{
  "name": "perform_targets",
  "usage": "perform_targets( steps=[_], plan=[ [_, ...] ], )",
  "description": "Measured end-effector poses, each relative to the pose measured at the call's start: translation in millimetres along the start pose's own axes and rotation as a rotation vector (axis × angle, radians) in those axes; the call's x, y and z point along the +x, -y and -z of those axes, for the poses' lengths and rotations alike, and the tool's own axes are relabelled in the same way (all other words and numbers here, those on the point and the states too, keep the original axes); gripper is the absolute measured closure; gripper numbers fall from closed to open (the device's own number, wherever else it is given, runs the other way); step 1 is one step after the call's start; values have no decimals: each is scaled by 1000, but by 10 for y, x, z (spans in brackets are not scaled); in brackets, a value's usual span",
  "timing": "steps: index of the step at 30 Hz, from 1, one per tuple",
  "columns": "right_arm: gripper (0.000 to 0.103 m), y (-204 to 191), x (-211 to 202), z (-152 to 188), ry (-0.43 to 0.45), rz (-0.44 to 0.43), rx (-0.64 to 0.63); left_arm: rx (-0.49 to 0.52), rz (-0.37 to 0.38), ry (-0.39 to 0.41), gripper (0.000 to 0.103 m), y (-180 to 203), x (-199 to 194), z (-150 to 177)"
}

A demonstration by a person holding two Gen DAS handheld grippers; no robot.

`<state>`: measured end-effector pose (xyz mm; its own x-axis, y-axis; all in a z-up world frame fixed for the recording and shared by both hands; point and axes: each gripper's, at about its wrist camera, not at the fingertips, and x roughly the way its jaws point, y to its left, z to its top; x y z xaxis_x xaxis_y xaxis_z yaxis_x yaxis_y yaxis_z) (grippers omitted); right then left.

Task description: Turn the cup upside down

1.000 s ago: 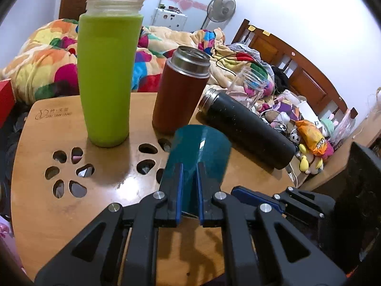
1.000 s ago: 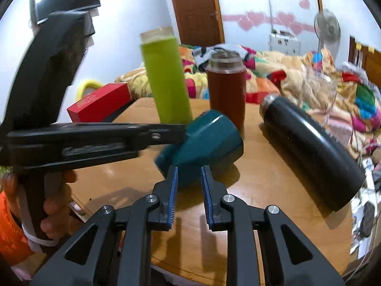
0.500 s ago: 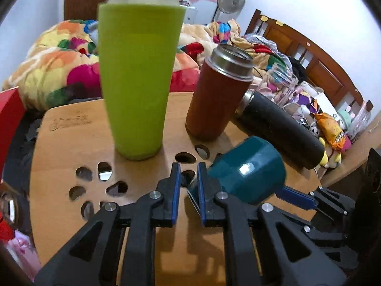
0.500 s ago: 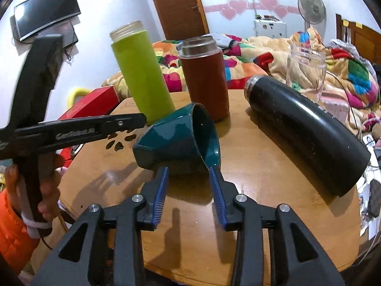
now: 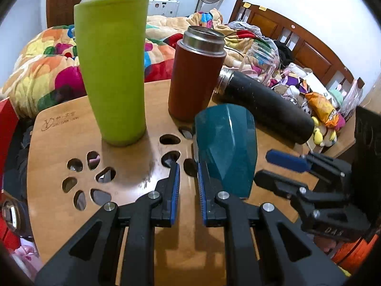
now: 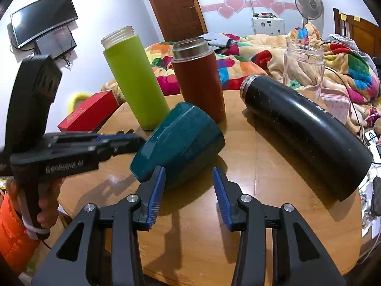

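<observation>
A dark teal faceted cup (image 5: 226,147) stands mouth down on the round wooden table (image 5: 57,143), its closed base up; it looks tilted in the right wrist view (image 6: 178,143). My left gripper (image 5: 188,178) is slightly open and empty, just left of the cup, its right finger beside the cup's wall. My right gripper (image 6: 188,190) is open and empty, with its fingers just in front of the cup. It shows in the left wrist view (image 5: 281,166), and the left gripper shows in the right wrist view (image 6: 123,143).
A tall green bottle (image 5: 112,62), a brown thermos (image 5: 195,76) and a black flask (image 5: 266,109) lying on its side crowd the table behind the cup. A clear jar (image 6: 303,66) stands at the far edge. Bed with bright quilt (image 5: 47,66) beyond.
The cup went from lying tilted on its side to resting mouth down. My left gripper opened a little and sits beside it. My right gripper opened wider and drew back.
</observation>
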<state>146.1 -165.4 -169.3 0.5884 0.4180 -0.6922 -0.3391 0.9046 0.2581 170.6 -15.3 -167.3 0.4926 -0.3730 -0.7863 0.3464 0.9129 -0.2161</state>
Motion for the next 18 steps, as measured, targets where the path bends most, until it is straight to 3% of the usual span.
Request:
perform_targets(
  steps=[8, 14, 18],
  plan=[
    [53, 28, 2, -44, -5, -23, 22, -2, 83, -14, 90, 161, -30, 122],
    [53, 19, 40, -42, -22, -13, 6, 37, 68, 2, 90, 273, -102, 171],
    [44, 65, 64, -23, -16, -12, 33, 27, 51, 24, 90, 202, -241, 170]
  ],
)
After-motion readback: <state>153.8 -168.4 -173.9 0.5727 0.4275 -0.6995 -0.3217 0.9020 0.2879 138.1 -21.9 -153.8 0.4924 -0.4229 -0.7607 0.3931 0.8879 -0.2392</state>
